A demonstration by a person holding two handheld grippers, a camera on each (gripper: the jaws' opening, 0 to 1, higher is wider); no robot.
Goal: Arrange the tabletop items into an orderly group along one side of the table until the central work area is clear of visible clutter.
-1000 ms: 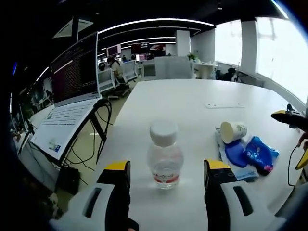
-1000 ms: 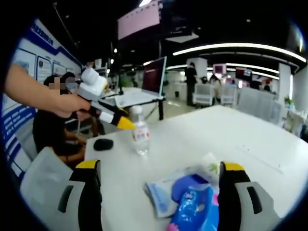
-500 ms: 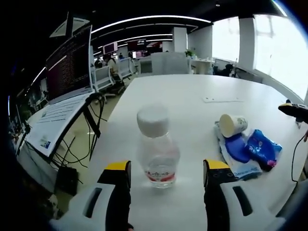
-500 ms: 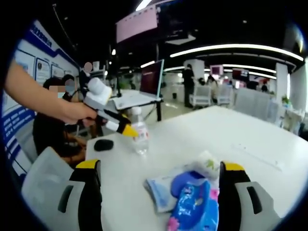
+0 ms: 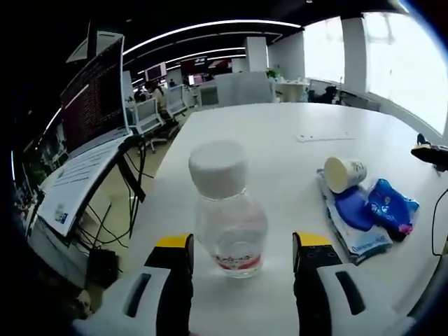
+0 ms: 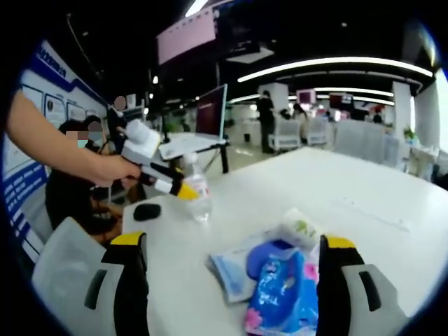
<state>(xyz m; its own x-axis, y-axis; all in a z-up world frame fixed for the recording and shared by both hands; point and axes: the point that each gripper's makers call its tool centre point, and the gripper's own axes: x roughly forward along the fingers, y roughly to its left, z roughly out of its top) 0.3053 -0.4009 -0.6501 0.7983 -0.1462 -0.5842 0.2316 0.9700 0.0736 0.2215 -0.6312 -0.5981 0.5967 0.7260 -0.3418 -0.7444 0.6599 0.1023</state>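
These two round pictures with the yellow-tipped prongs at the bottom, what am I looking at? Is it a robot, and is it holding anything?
No robot: a person holds a two-jaw gripper in each hand, and a fisheye camera rides on each, looking along its jaws.

In the left gripper view, the left gripper is open, with a clear water bottle with a white cap standing between its jaws, not yet squeezed. Further along the white table lie a tipped paper cup and blue packets.

In the right gripper view, the right gripper is open above those blue packets, holding nothing. Across the table you see the person's hand bringing the left gripper to the bottle, and a small black object that I cannot identify.
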